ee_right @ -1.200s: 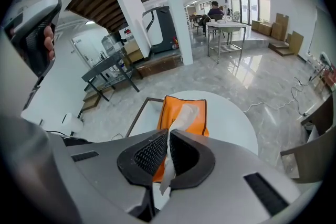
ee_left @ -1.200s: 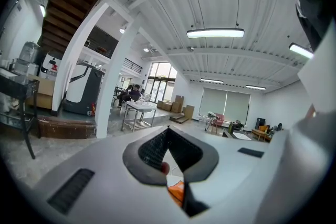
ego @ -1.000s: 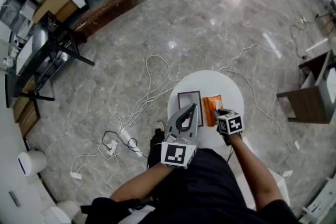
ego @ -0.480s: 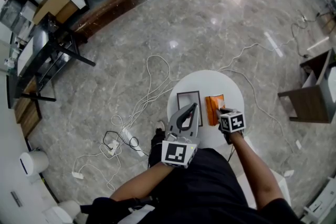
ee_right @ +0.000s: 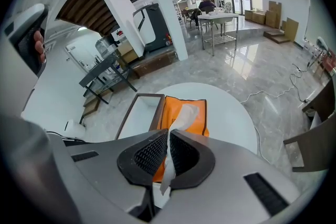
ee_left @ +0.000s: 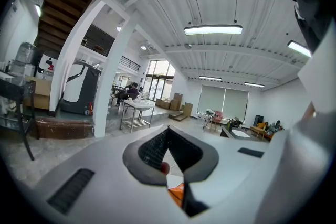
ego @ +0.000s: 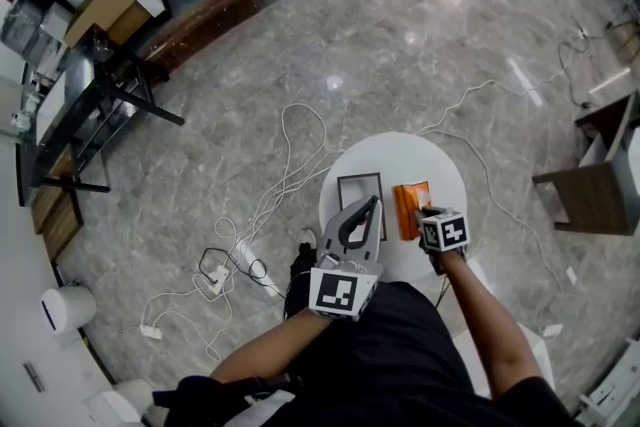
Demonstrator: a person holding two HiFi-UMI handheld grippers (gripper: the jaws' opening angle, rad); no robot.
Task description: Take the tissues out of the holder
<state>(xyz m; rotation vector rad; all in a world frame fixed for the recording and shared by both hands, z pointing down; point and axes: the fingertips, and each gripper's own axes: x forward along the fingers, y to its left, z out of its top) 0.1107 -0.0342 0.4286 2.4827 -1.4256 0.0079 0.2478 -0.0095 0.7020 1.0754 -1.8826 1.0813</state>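
White tissue (ee_right: 185, 113), stretching up from the orange fabric holder (ee_right: 199, 110) beside a dark-framed tray (ee_right: 140, 113), is clamped in the right gripper (ee_right: 168, 135); the left gripper (ee_left: 168, 130) is closed, empty.

White tissue (ee_right: 184, 114) rises from flat orange holder (ee_right: 197, 113)

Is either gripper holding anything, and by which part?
The right gripper pinches the tissue near its free end, above the orange holder. The left gripper holds nothing.

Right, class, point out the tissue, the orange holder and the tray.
tissue (ee_right: 182, 116), right gripper view, strip above the jaws
orange holder (ee_right: 201, 113), right gripper view, top's right side
tray (ee_right: 140, 113), right gripper view, bare white floor
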